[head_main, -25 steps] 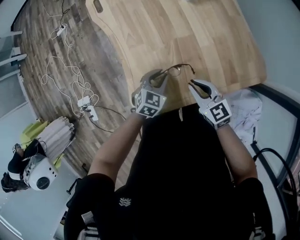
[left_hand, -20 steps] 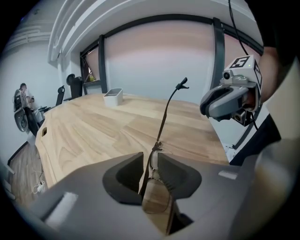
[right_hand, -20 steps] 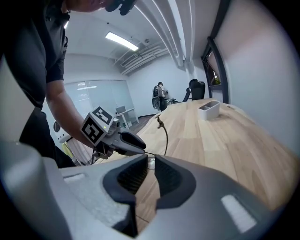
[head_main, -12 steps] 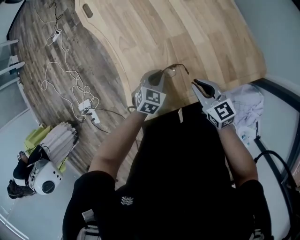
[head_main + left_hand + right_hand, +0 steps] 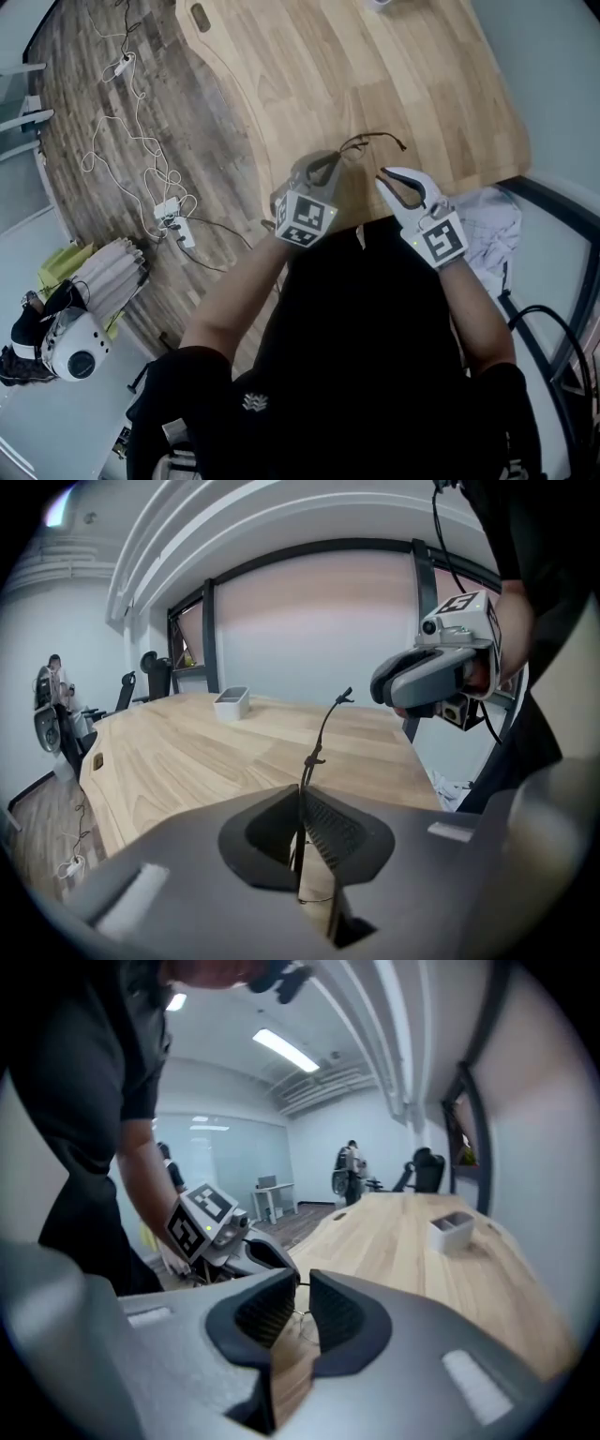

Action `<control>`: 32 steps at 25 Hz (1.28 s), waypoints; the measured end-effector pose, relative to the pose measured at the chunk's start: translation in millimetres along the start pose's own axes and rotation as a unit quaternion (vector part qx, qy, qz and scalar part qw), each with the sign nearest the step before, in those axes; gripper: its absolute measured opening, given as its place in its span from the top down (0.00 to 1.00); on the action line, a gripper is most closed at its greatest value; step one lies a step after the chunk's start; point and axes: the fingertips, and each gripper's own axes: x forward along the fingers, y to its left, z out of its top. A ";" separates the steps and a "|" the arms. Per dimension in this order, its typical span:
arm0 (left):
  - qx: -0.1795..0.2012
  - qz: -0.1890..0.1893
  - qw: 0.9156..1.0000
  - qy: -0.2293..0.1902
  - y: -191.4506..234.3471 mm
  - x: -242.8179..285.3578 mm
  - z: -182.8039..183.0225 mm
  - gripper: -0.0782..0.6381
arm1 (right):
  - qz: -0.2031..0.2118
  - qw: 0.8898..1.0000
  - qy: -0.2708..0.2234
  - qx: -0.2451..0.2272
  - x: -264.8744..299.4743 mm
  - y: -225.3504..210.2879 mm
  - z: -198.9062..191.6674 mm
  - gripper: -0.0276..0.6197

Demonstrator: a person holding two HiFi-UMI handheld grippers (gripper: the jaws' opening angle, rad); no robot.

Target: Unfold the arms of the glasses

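The glasses (image 5: pixel 367 139) hang just above the near edge of the wooden table (image 5: pixel 375 66). The left gripper (image 5: pixel 335 157) is closing on one thin arm, while the right gripper (image 5: pixel 382 174) (jaws a sliver apart) pinches the frame's wire at its tips.

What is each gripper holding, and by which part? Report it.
Left gripper, jaws closing, pinches the glasses by the rim beside a hinge. Right gripper: wire between its jaws, grip unclear.
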 end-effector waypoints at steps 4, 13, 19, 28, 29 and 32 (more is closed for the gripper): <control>0.004 0.007 1.000 -0.019 1.5 -16.1 3.4 0.86 | 0.008 1.000 0.012 0.015 23.6 6.5 21.2 0.90; -0.016 0.027 0.998 -0.053 6.4 -37.1 8.7 0.86 | 0.021 0.986 0.091 0.137 62.9 -5.6 -4.5 0.73; -0.029 0.025 0.997 -0.066 -1.1 -43.3 8.9 0.86 | 0.031 0.986 0.103 0.127 67.7 0.5 -0.3 0.73; -0.043 0.030 0.997 -0.053 5.4 -47.4 -8.2 0.86 | 0.051 0.989 0.092 0.106 69.0 23.1 17.6 0.83; -0.042 0.030 0.997 -0.051 4.8 -48.8 -9.9 0.86 | 0.053 0.989 0.092 0.102 68.8 26.5 19.0 0.88; -0.040 0.031 0.997 -0.049 -0.1 -50.5 -13.2 0.86 | 0.060 0.989 0.097 0.091 68.2 34.7 19.1 0.92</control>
